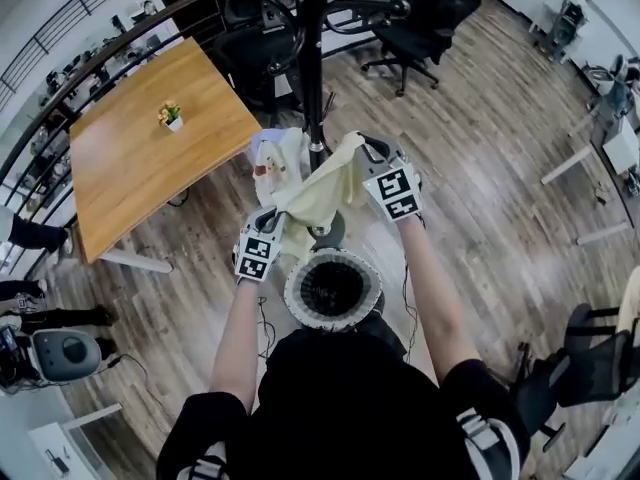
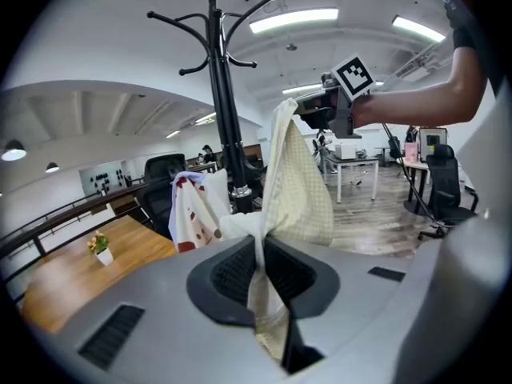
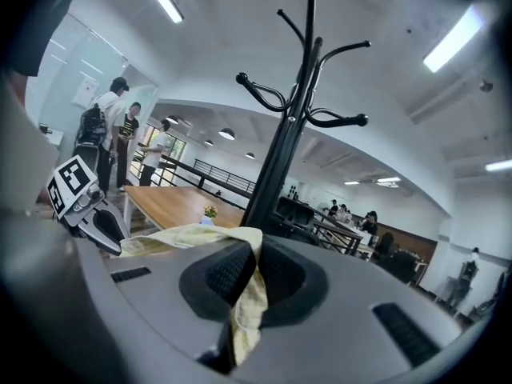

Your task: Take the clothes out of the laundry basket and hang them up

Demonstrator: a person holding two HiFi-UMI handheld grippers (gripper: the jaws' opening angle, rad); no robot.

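A pale yellow garment (image 1: 322,190) is stretched between my two grippers, just in front of the black coat stand (image 1: 312,58). My left gripper (image 1: 272,220) is shut on its lower left part, and the cloth (image 2: 302,184) runs up from the jaws. My right gripper (image 1: 364,154) is shut on the upper right edge, with cloth (image 3: 190,234) pinched between the pads. A white garment with red spots (image 1: 268,164) hangs on the stand. The round laundry basket (image 1: 296,294) stands on the floor below my hands. The stand's hooks (image 3: 320,86) rise above both grippers.
A wooden table (image 1: 130,168) with a small potted plant (image 1: 170,116) stands to the left. Black office chairs (image 1: 420,18) are behind the stand. A chair (image 1: 590,363) is at the lower right. Several people (image 3: 120,130) stand far off by a railing.
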